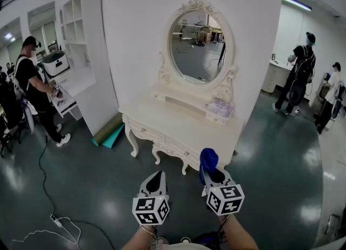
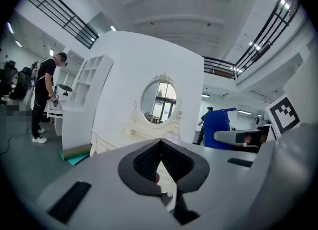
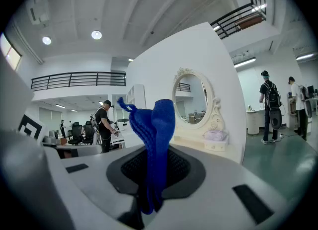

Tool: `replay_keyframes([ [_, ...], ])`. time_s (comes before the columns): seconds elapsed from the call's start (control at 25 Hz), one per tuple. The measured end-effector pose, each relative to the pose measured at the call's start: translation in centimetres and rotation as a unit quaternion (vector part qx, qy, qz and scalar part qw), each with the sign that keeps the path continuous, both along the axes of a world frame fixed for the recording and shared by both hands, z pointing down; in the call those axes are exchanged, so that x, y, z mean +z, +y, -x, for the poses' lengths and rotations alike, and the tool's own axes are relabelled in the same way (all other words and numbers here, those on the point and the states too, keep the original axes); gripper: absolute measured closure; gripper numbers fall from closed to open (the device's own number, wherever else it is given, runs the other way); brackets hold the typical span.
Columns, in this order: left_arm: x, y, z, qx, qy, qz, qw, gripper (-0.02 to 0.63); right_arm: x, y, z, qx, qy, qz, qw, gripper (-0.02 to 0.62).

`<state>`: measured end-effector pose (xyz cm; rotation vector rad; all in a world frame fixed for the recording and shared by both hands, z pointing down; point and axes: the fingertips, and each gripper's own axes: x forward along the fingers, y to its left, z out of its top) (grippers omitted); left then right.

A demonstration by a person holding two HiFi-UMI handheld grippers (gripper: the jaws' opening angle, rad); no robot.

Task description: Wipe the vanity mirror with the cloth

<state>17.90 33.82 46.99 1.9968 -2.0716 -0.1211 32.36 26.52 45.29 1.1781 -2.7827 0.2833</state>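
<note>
An oval vanity mirror (image 1: 198, 46) in an ornate cream frame stands on a cream dressing table (image 1: 178, 127) against a white wall. It shows small in the left gripper view as the mirror (image 2: 158, 101) and in the right gripper view as the mirror (image 3: 192, 98). My right gripper (image 1: 208, 172) is shut on a blue cloth (image 1: 207, 159), which sticks up between its jaws as the cloth (image 3: 153, 133). My left gripper (image 1: 157, 179) is shut with nothing in it. Both grippers hang over the floor, well short of the table.
A small clear box (image 1: 220, 108) sits on the table's right shelf. A rolled mat (image 1: 108, 130) lies on the floor left of the table. White shelving (image 1: 81, 33) stands at the left, with a person (image 1: 35, 89) beside it. Other people (image 1: 300, 73) stand at the right. A cable (image 1: 54, 219) runs over the floor.
</note>
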Motion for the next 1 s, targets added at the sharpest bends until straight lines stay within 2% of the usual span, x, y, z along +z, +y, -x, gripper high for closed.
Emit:
replay_keyframes([
  [0.44, 0.6, 1.9, 2.1, -0.007, 0.000, 0.010, 0.9999, 0.601, 0.6, 1.3, 1.6, -0.002, 0.005, 0.009, 1.000, 0.531],
  [0.6, 0.6, 2.0, 3.6, -0.005, -0.001, 0.009, 1.0000, 0.600, 0.2, 1.0, 2.8, 0.006, -0.015, 0.015, 1.000, 0.529],
  [1.0, 0.9, 2.0, 9.1, 0.000, -0.008, 0.002, 1.0000, 0.601, 0.3, -0.3, 6.2, 0.042, -0.016, 0.018, 0.999, 0.529],
])
